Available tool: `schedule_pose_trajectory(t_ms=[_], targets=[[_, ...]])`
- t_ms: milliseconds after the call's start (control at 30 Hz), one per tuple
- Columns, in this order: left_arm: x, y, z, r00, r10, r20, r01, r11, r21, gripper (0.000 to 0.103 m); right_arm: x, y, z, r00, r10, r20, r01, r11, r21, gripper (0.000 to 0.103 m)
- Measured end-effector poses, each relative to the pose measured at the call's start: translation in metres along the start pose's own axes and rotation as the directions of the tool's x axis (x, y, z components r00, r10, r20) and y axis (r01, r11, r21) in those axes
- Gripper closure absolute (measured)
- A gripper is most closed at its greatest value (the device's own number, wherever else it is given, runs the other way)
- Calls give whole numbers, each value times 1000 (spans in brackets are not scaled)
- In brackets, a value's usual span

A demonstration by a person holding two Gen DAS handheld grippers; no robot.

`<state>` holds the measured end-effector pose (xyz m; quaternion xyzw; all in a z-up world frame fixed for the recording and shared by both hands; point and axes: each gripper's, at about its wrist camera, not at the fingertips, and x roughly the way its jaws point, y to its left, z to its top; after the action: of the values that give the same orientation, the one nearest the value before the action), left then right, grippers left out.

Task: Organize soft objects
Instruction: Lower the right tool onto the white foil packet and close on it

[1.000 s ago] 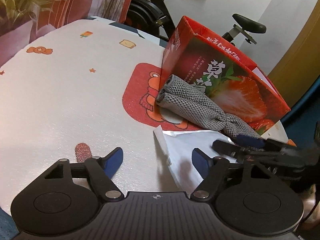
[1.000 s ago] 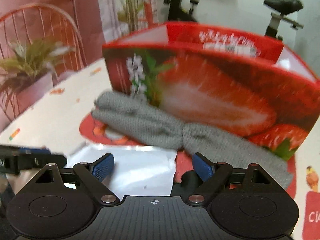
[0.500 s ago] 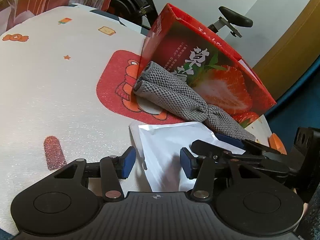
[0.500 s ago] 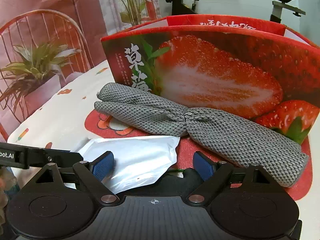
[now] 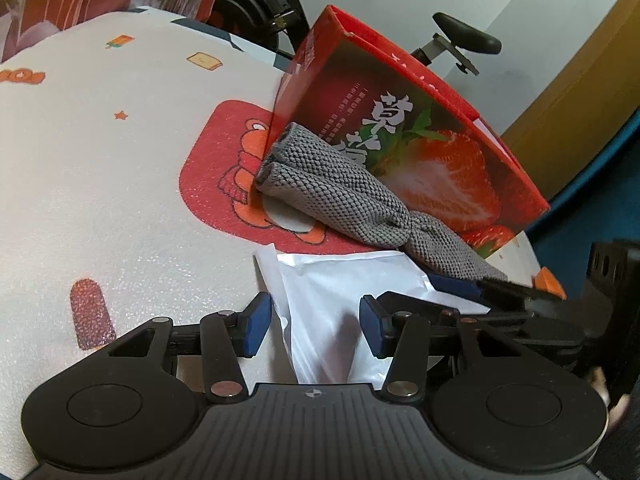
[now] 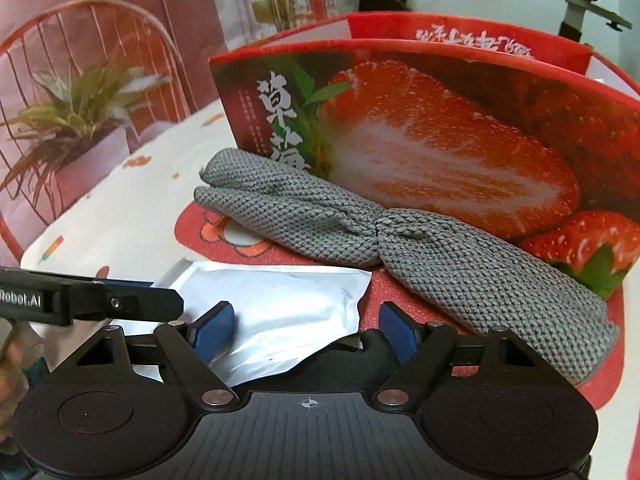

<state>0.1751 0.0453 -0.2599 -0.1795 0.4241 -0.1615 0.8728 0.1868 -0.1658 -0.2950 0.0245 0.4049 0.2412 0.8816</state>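
Lying along the front of the strawberry box point(image 5: 420, 132), the grey knitted cloth point(image 5: 352, 196) is pinched at its middle like a bow tie, both halves fanning out from the waist. In the left wrist view its long axis runs from about 10 o'clock, where two rolled ends sit side by side against the box's near corner, down to 4 o'clock, where the flatter end rests on the table. In the right wrist view the same cloth point(image 6: 400, 240) stretches from 10 o'clock to 4 o'clock too, rolled ends toward the potted plant point(image 6: 76, 120), its back edge touching the box point(image 6: 440, 128).

Just in front of the cloth a white foil pouch point(image 5: 340, 292) lies flat on the cartoon-printed tablecloth point(image 5: 100, 180), one corner tucked close under the cloth's waist.

The left gripper point(image 5: 316, 322) hovers low with its blue pads apart, straddling the near part of the pouch without clamping it. The right gripper point(image 6: 306, 330) is likewise spread wide, one pad over the pouch point(image 6: 280, 304) and the other just short of the cloth's flat end, gripping nothing. An exercise bike point(image 5: 460, 40) stands behind the box.
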Motion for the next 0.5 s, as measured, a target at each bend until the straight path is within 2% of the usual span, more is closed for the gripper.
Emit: schedule_pose_trajectory(t_ms=[133, 233, 300, 400, 500], targets=[[0, -4, -2, 1000, 17, -1, -17, 999, 30, 52, 3, -2, 9, 998, 14, -56, -14, 1000, -4, 28], [-1, -1, -1, 1000, 9, -2, -9, 1000, 4, 52, 3, -3, 13, 996, 27, -84, -29, 999, -18, 38], [-3, 3, 0, 1000, -4, -5, 3, 999, -34, 52, 3, 0, 15, 995, 19, -98, -24, 999, -46, 41], [-4, 6, 0, 1000, -16, -18, 14, 998, -67, 52, 3, 3, 15, 994, 13, -107, -19, 999, -48, 43], [-7, 2, -1, 999, 6, -40, -8, 999, -53, 52, 2, 0, 14, 995, 21, -100, -25, 999, -36, 44]])
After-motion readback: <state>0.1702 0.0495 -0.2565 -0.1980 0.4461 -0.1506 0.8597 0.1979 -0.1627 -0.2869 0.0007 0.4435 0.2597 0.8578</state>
